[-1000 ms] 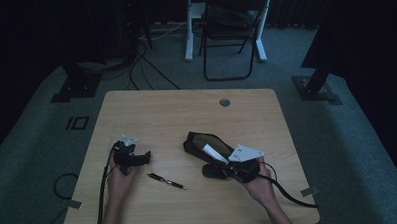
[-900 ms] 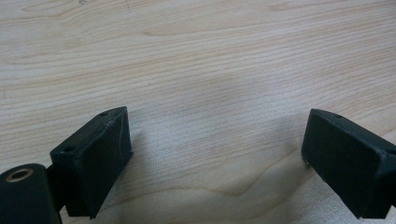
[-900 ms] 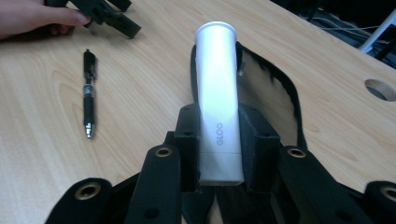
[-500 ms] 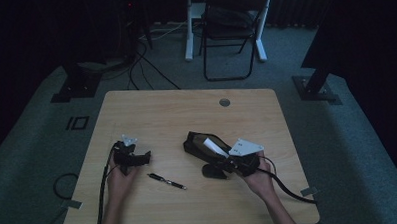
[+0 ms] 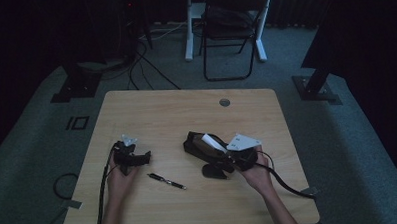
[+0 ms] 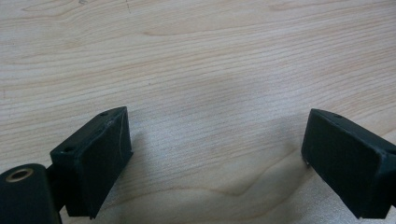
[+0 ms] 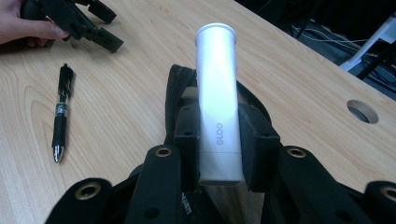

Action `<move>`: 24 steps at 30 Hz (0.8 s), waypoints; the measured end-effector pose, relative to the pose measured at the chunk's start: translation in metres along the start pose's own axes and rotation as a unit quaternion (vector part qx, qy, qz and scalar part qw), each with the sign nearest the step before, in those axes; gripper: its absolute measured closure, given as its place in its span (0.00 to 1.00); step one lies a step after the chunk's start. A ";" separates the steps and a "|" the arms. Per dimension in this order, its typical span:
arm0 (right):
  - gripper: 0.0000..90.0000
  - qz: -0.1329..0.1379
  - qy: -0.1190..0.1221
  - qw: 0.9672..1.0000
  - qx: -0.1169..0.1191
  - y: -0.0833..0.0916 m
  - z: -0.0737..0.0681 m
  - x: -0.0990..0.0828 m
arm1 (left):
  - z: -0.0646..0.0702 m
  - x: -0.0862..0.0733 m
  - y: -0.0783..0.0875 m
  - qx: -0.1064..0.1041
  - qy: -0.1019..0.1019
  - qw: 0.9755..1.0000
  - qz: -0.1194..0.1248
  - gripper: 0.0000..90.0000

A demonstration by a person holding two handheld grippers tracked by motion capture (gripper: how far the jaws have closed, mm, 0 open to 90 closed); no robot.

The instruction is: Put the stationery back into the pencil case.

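My right gripper (image 7: pixel 218 144) is shut on a white glue stick (image 7: pixel 217 93) marked GLOO, gripping it near its lower end. The tube points away from me over a black pouch (image 7: pixel 175 93). In the high view the right gripper (image 5: pixel 219 152) holds the glue stick (image 5: pixel 212 141) just above the pouch (image 5: pixel 193 144) at the table's middle right. My left gripper (image 5: pixel 145 156) rests on the wood at the left, jaws wide apart with bare table between them (image 6: pixel 219 154). A black pen (image 5: pixel 166 181) lies between the two hands; it also lies left of the pouch (image 7: pixel 60 119).
The wooden table (image 5: pixel 161 113) has a round cable hole (image 5: pixel 224 102) near its far edge. A folding chair (image 5: pixel 231 26) and cables stand on the floor beyond the table. Cables trail from both grippers off the near edge.
The right gripper with the glue stick has shifted slightly away from me over the pouch. The left gripper and the pen have stayed put.
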State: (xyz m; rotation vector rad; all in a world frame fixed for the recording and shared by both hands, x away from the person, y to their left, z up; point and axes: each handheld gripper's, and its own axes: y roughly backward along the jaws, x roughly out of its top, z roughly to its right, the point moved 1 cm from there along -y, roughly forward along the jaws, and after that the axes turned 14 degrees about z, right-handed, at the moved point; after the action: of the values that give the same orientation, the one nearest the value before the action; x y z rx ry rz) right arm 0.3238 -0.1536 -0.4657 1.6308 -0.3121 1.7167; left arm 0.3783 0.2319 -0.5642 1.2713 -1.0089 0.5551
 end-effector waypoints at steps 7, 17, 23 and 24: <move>0.79 -0.006 -0.003 1.000 0.000 -0.009 0.004 0.000 | 0.000 0.000 0.000 0.000 0.000 1.000 0.000 0.09; 0.79 -0.013 -0.004 1.000 0.009 -0.021 0.009 -0.004 | 0.000 0.000 0.000 0.000 0.000 1.000 0.000 0.09; 0.79 -0.020 -0.006 1.000 0.012 -0.029 0.012 -0.006 | 0.000 0.000 0.000 0.000 0.000 1.000 0.000 0.09; 0.79 -0.022 -0.007 1.000 0.013 -0.030 0.012 -0.007 | 0.000 0.000 0.000 0.000 0.000 1.000 0.000 0.09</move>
State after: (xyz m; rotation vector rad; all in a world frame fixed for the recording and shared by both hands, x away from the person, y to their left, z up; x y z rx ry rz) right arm 0.3519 -0.1421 -0.4796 1.6561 -0.2603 1.6849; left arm 0.3783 0.2319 -0.5642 1.2712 -1.0087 0.5553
